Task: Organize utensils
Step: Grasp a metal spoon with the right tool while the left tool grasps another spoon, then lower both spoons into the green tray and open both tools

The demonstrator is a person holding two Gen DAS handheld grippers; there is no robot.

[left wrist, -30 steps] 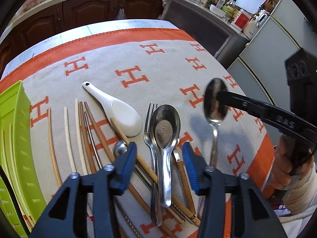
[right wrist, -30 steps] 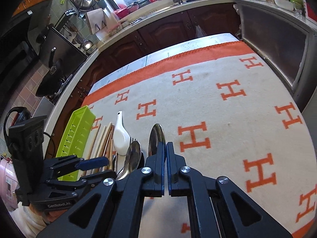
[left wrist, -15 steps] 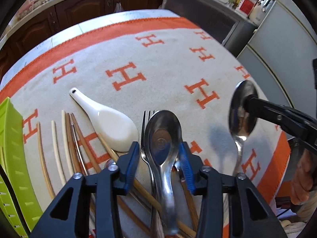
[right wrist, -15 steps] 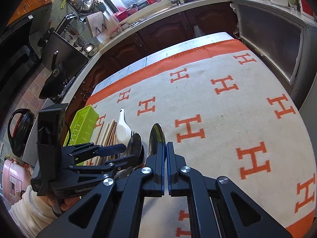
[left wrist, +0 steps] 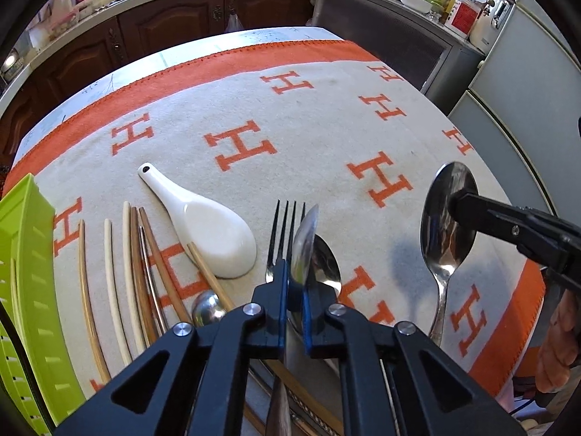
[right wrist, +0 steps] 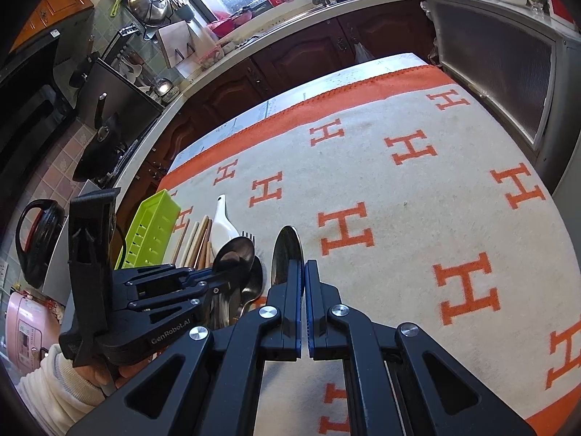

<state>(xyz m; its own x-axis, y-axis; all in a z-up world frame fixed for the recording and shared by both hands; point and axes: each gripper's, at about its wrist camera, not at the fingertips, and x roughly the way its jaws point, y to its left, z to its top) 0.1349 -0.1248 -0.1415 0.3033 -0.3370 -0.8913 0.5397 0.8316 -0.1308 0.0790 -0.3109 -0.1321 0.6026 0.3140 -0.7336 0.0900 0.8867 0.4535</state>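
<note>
My left gripper (left wrist: 293, 303) is shut on a large steel spoon (left wrist: 304, 243) and holds it edge-on above the pile; it also shows in the right wrist view (right wrist: 232, 258). My right gripper (right wrist: 303, 283) is shut on a second steel spoon (right wrist: 287, 254), lifted above the cloth; this spoon shows at the right of the left wrist view (left wrist: 446, 218). On the cloth lie a white ceramic spoon (left wrist: 203, 225), a fork (left wrist: 281, 225), another metal spoon (left wrist: 326, 261), a small ladle (left wrist: 207, 309) and several chopsticks (left wrist: 134, 261).
A lime green slotted tray (left wrist: 25, 290) stands at the left table edge, also in the right wrist view (right wrist: 149, 229). The orange-and-cream H-pattern cloth (left wrist: 326, 116) covers the table. Dark cabinets and a counter stand behind, a grey fridge at right.
My left gripper closed on the large spoon and lifted it off the pile, turning it edge-on. My right gripper stayed shut on its spoon, which drifted right in the left view.
</note>
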